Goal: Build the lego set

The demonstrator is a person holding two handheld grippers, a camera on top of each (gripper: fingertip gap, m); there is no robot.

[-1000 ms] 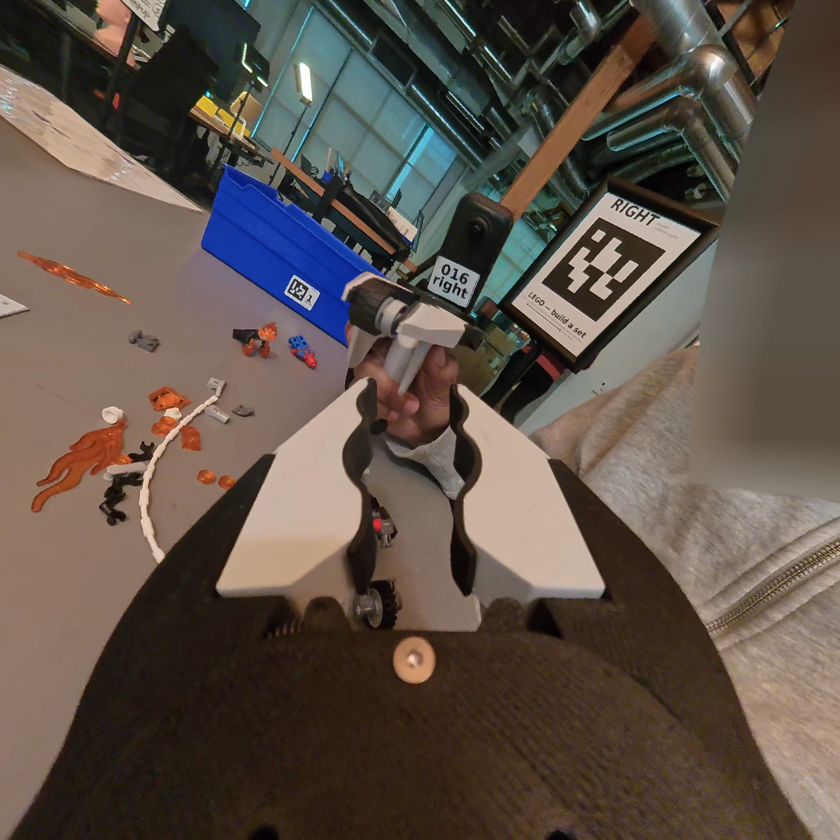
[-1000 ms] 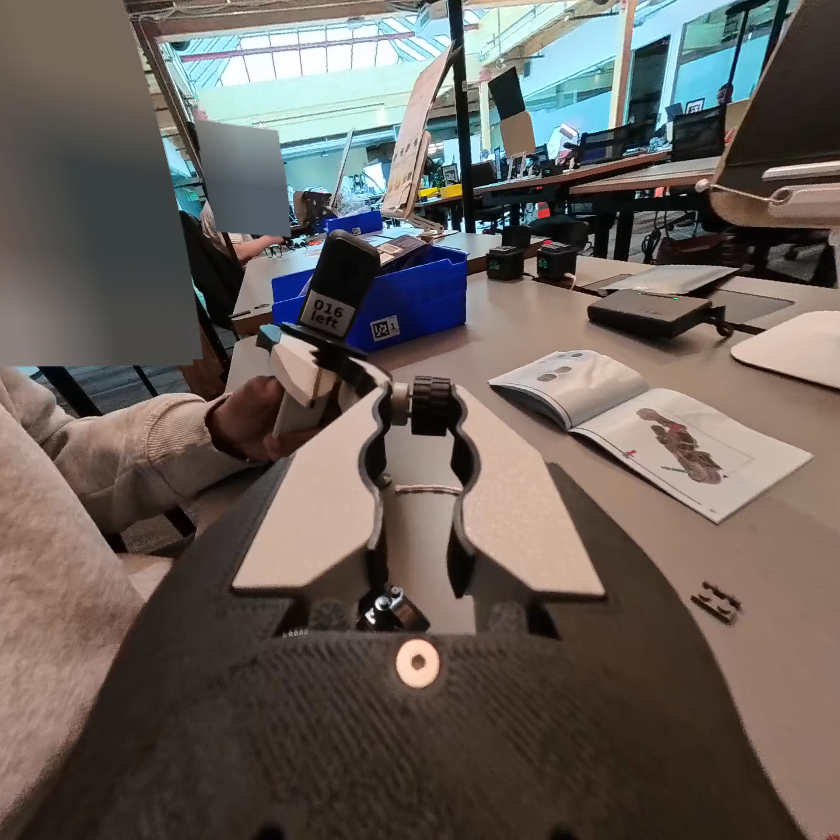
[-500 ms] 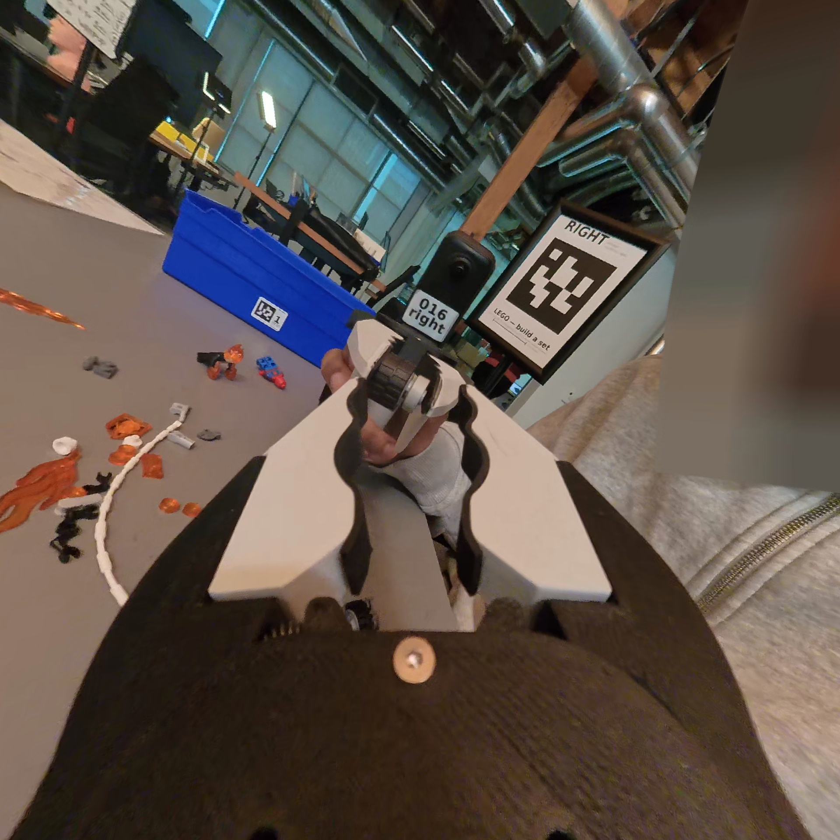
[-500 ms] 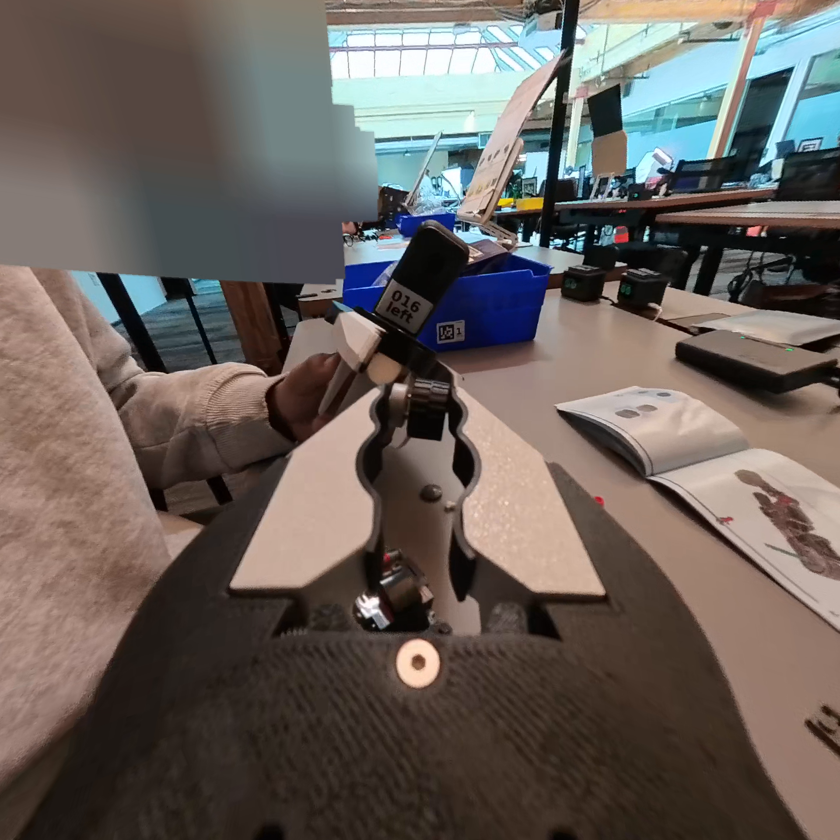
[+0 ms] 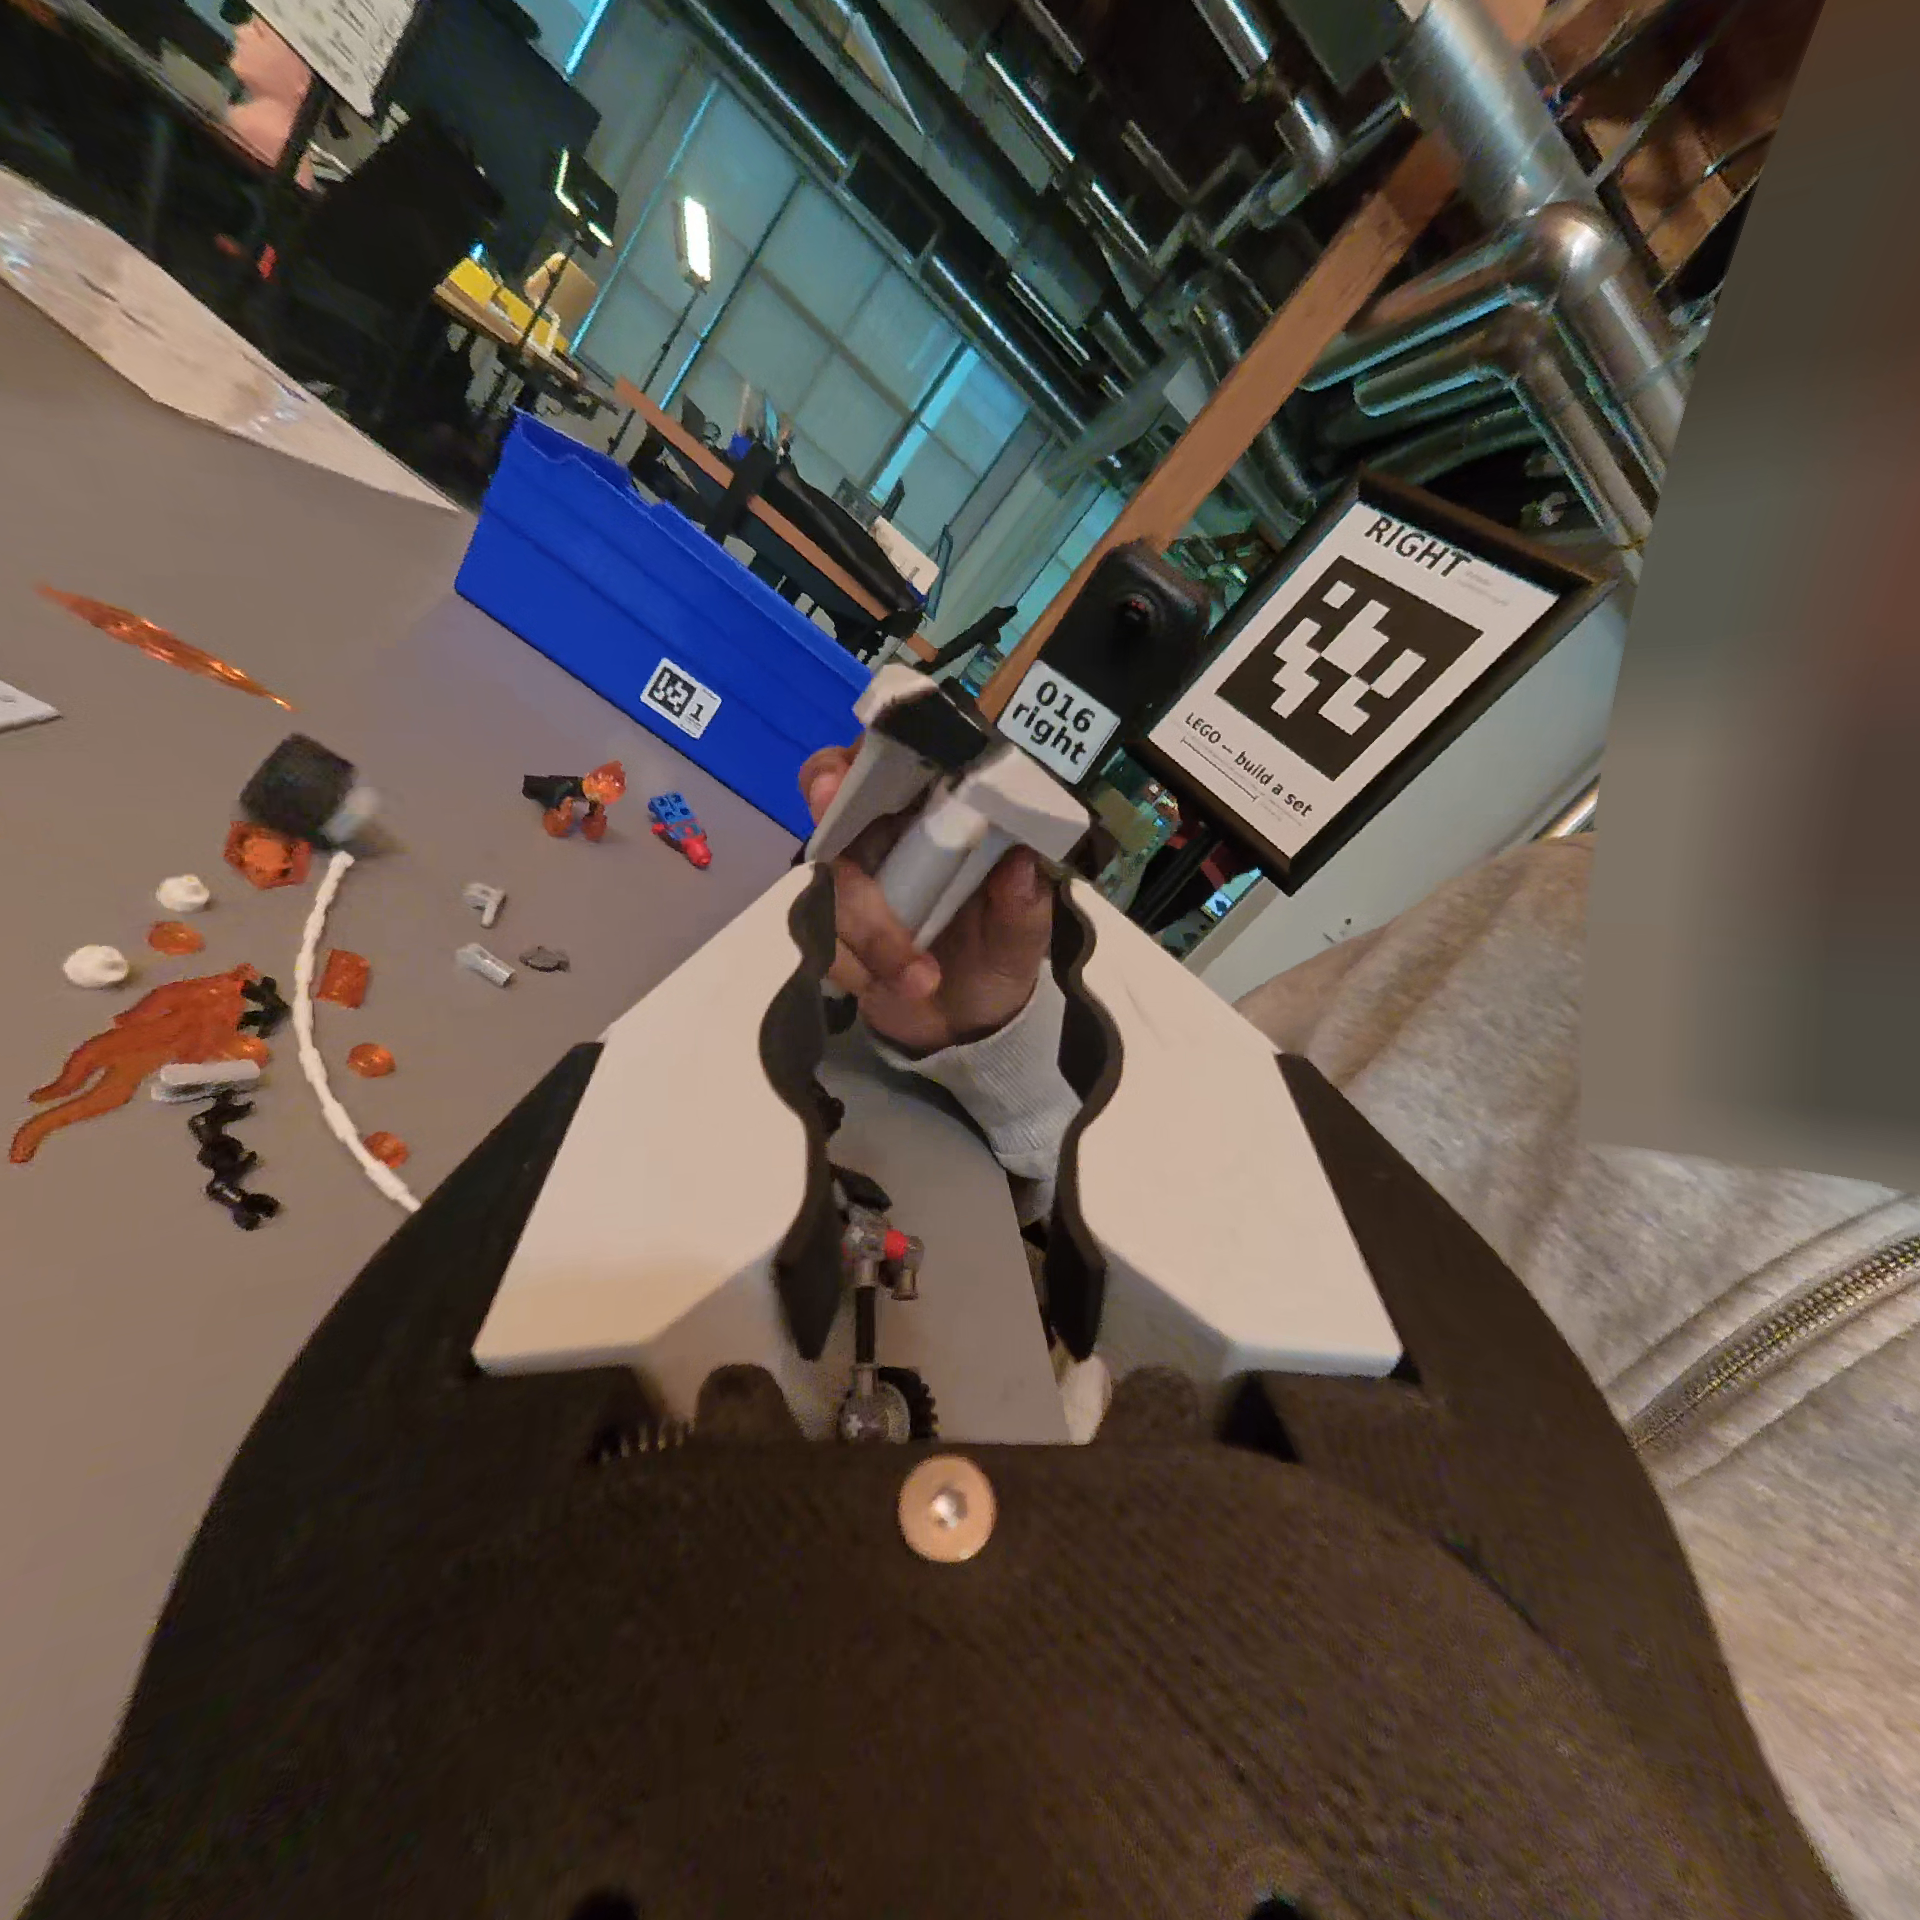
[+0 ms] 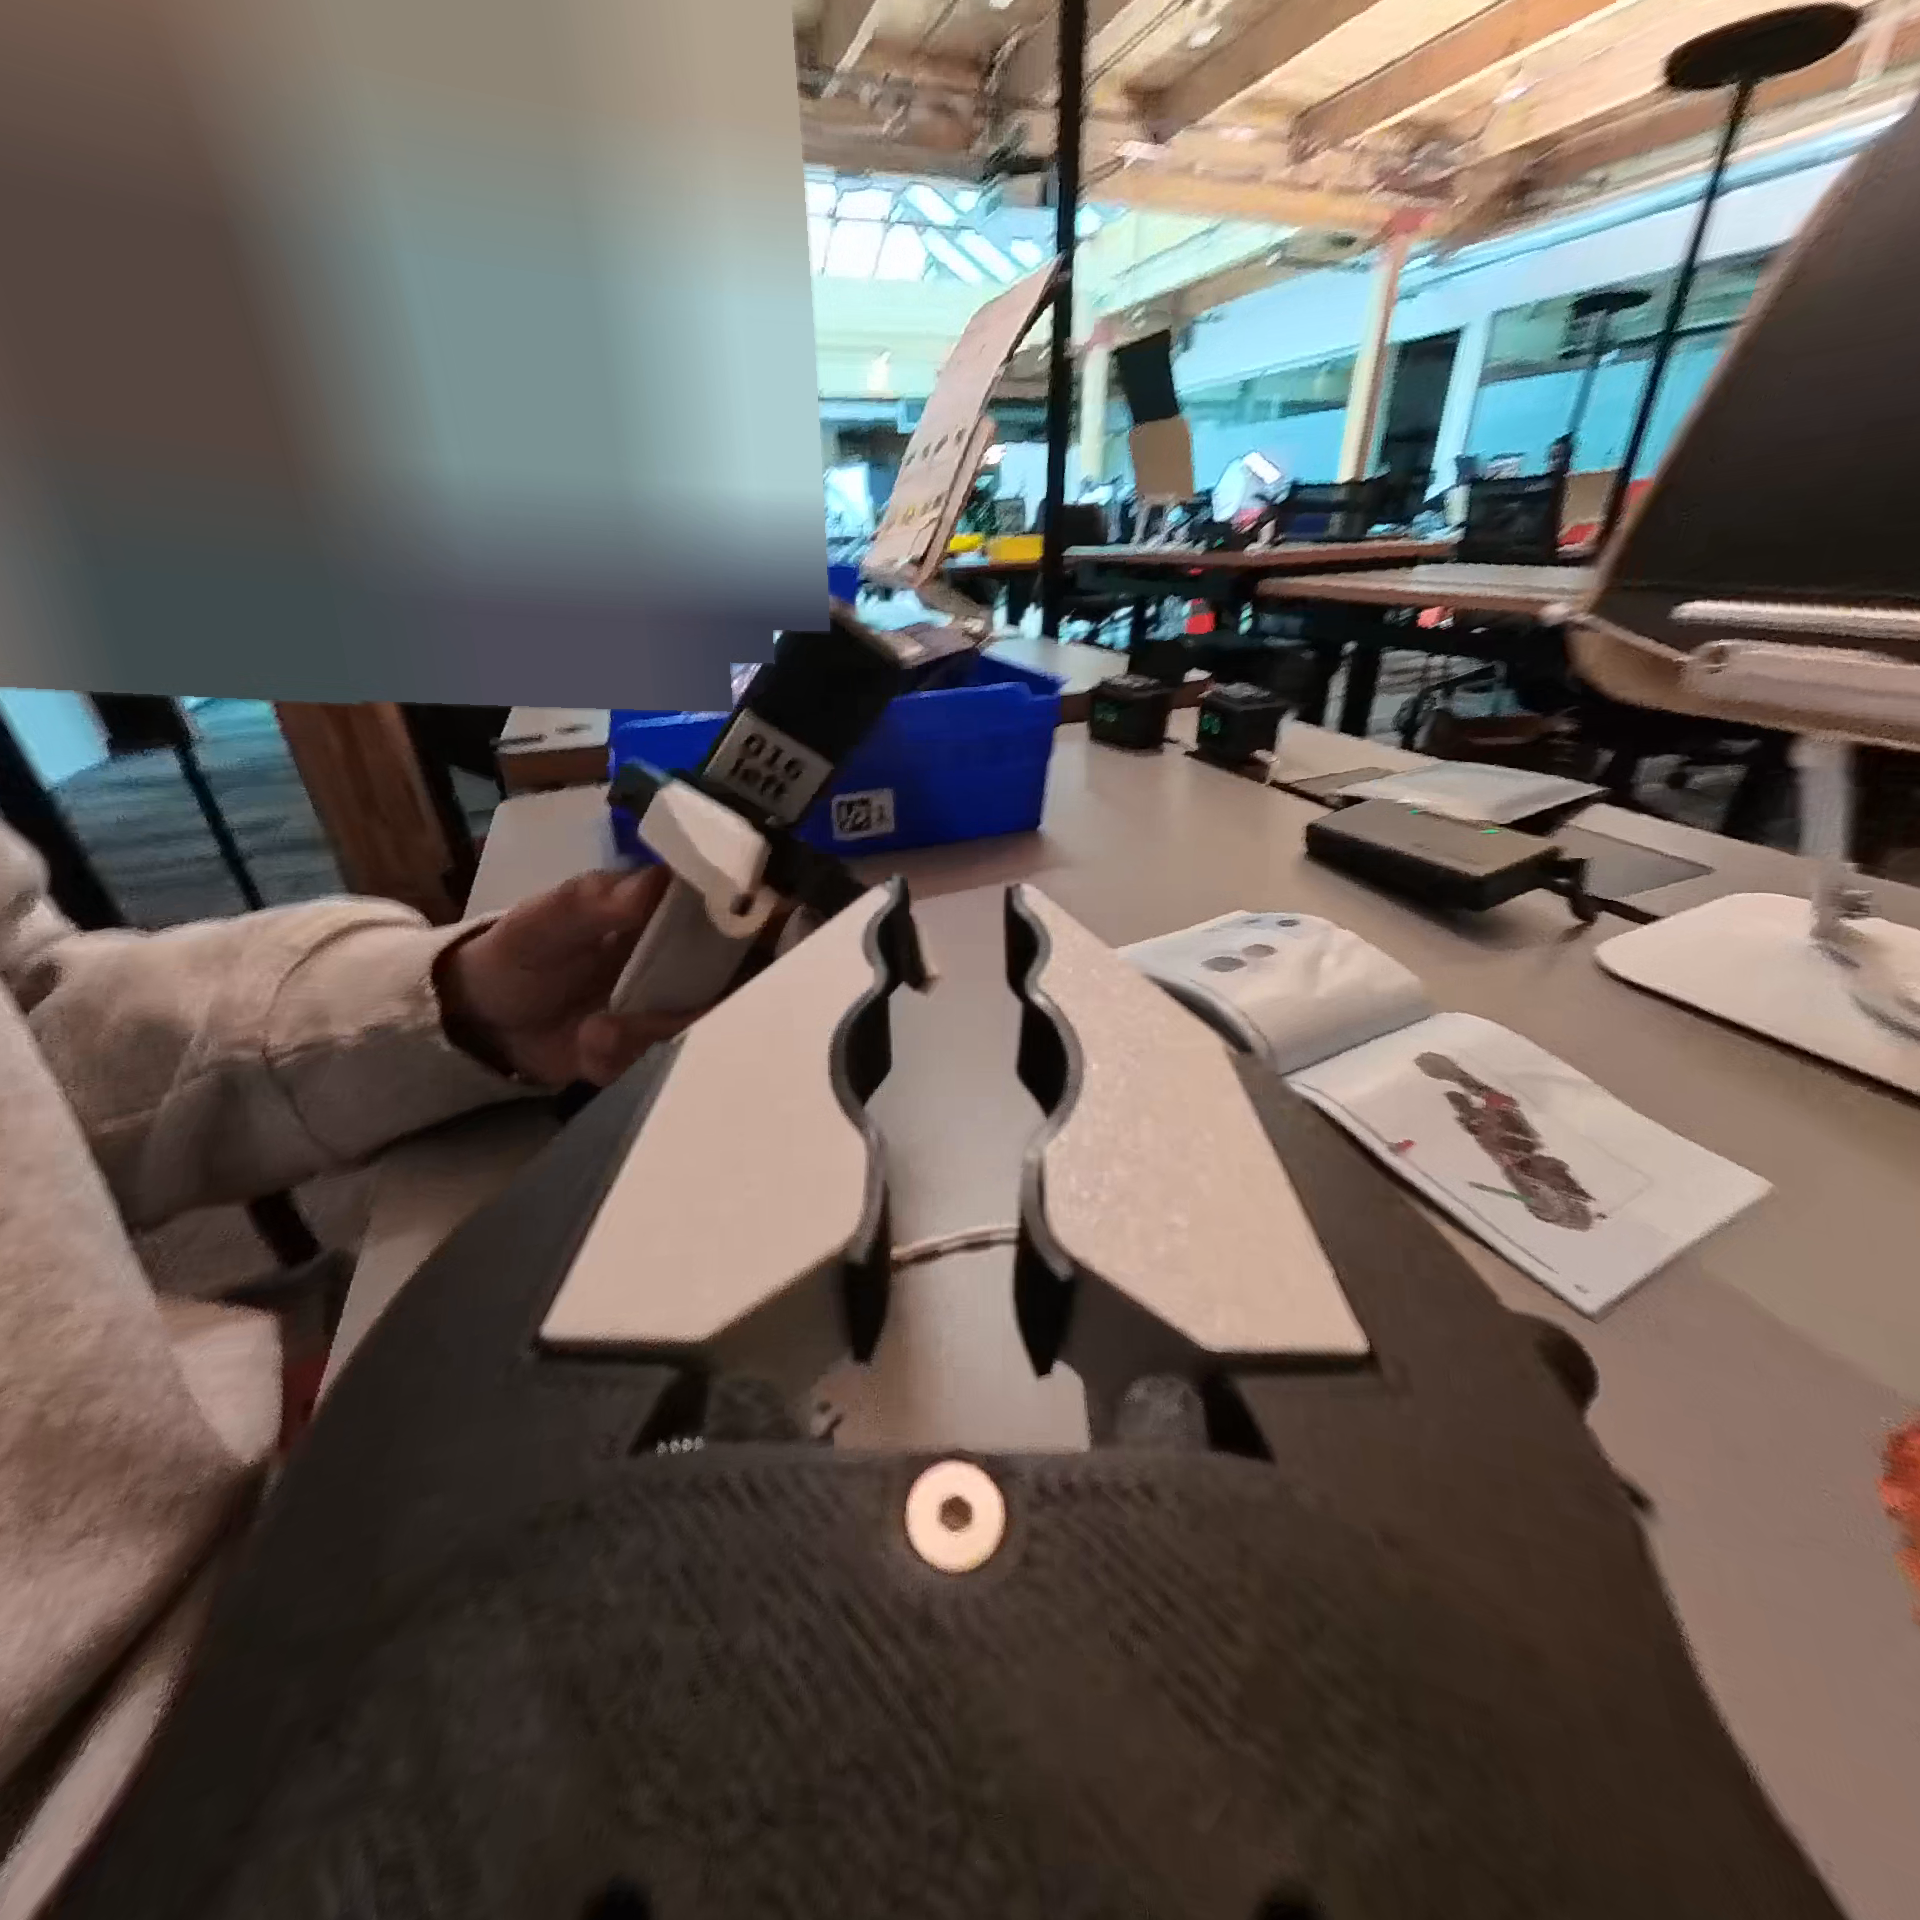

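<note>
My left gripper [image 5: 940, 894] is open over the grey table [image 5: 156, 1455]. A small grey axle assembly with a red part and a black gear [image 5: 878, 1309] shows between its fingers near their base; it does not look clamped. My right gripper [image 6: 958, 904] is empty, its jaws a narrow gap apart. It also shows in the left wrist view [image 5: 935, 769], held in a hand. A black wheel with a grey hub [image 5: 301, 795] lies blurred among the loose pieces at the left. The left gripper shows in the right wrist view [image 6: 707, 852].
Loose pieces lie left: an orange flame [image 5: 156, 1029], a white chain [image 5: 312, 1018], black links [image 5: 229, 1164], a blue and red piece [image 5: 681, 821]. A blue bin [image 5: 644, 623] stands behind. The open instruction booklet [image 6: 1455, 1122] and a black box [image 6: 1423, 857] are at the right. My left and right fingertips are right by each other.
The black wheel has left the right gripper's fingertips and now lies blurred on the table among the loose pieces. The right jaws have closed further. The grippers have drawn apart.
</note>
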